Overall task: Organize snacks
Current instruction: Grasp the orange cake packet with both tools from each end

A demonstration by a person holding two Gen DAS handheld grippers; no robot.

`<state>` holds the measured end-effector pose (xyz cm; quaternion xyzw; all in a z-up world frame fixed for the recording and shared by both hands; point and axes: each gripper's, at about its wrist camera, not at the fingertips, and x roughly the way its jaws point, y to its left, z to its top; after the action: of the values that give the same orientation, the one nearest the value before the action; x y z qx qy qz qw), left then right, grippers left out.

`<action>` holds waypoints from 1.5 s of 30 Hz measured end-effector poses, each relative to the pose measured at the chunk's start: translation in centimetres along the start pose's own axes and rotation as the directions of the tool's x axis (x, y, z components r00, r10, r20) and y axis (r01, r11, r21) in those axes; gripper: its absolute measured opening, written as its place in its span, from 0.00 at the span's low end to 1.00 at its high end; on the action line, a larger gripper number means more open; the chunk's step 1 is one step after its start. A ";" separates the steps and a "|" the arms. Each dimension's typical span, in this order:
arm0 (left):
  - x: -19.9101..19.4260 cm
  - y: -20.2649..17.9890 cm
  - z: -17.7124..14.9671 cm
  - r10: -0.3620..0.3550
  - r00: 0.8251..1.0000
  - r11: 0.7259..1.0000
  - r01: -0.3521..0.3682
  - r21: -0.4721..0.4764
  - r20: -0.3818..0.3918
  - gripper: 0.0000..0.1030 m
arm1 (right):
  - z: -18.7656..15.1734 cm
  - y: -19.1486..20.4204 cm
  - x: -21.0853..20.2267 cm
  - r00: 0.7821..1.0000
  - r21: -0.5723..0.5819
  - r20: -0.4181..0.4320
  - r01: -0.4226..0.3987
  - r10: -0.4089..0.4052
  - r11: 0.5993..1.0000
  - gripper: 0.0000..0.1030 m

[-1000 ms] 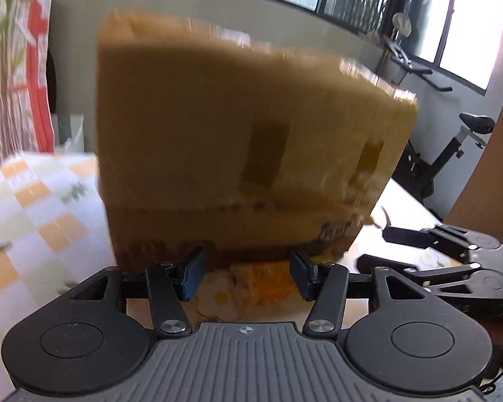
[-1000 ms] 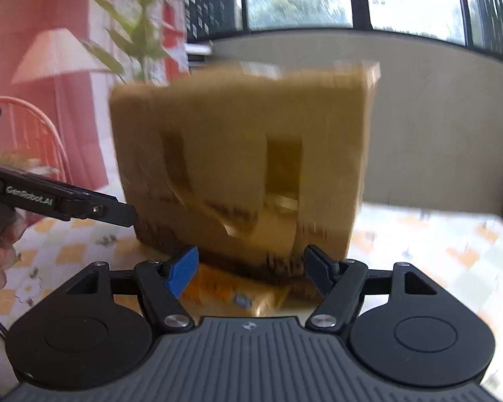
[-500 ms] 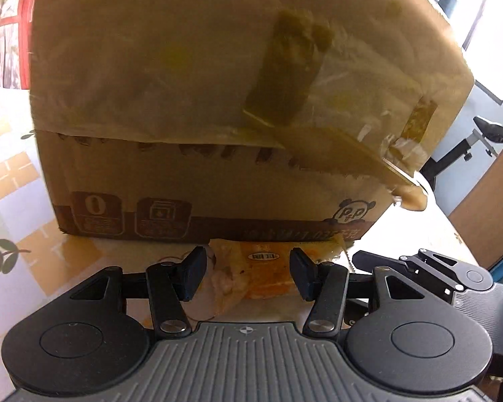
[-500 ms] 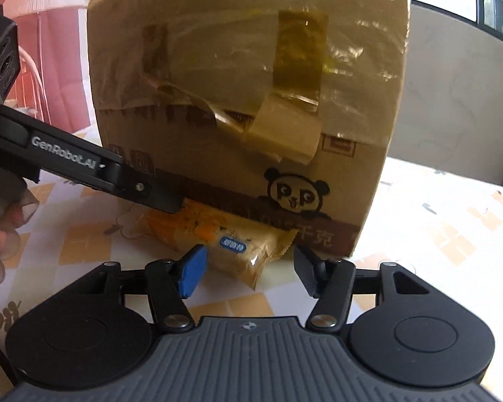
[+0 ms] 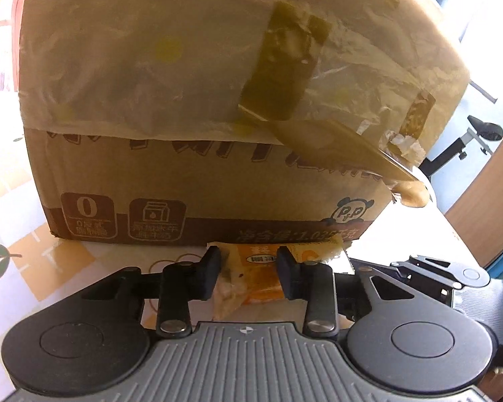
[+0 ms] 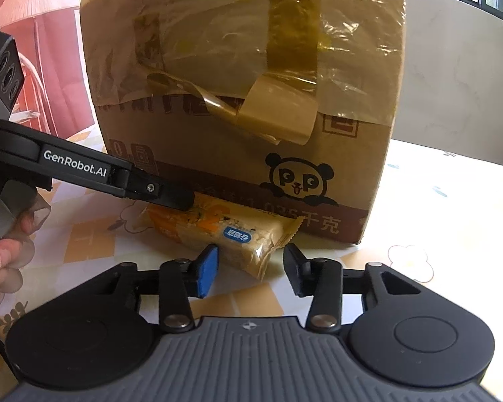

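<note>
An orange snack packet (image 5: 258, 274) (image 6: 218, 231) lies on the tablecloth against the foot of a taped cardboard box (image 5: 201, 127) (image 6: 244, 100). My left gripper (image 5: 248, 268) straddles one end of the packet with its pads close on both sides; I cannot tell whether they grip it. In the right wrist view its finger (image 6: 171, 196) rests on the packet's far end. My right gripper (image 6: 249, 264) is open, with the packet's near end between its fingers and not touching them.
The box stands on a table with a white cloth (image 6: 436, 234) printed with orange squares and flowers. The right gripper's arm (image 5: 436, 271) shows in the left wrist view at the right. A pink curtain and a lamp (image 6: 40, 16) stand behind at the left.
Both grippers have moved down and in toward the packet at the box's foot. The left gripper's pads now stand on either side of the packet's end.
</note>
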<state>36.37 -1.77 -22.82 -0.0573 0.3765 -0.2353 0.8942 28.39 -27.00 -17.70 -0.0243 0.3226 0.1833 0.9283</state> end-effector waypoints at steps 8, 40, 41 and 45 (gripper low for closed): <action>-1.0 -1.2 -0.5 0.045 0.999 0.999 -0.045 0.004 0.023 0.36 | -0.2 -0.8 -0.5 1.000 0.004 -0.014 -0.022 0.022 1.000 0.33; -1.0 -1.3 -3.0 0.056 0.997 0.987 -0.048 -0.155 0.048 0.43 | -0.6 0.7 -0.3 0.999 -0.049 -0.006 -0.035 0.035 0.998 0.26; -1.1 -1.4 -3.1 0.052 0.998 0.986 -0.044 -0.160 0.045 0.43 | -0.6 0.7 -0.4 0.999 -0.048 0.001 -0.032 0.032 0.998 0.26; -2.5 -2.1 -2.7 0.032 0.998 0.991 -0.026 -0.133 0.044 0.39 | -0.5 0.8 -2.1 1.000 -0.019 0.018 -0.022 0.023 1.000 0.26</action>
<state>32.17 -2.26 -22.54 -0.1163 0.3711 -0.1954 0.9003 26.32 -27.05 -16.73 -0.0275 0.3129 0.1969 0.9288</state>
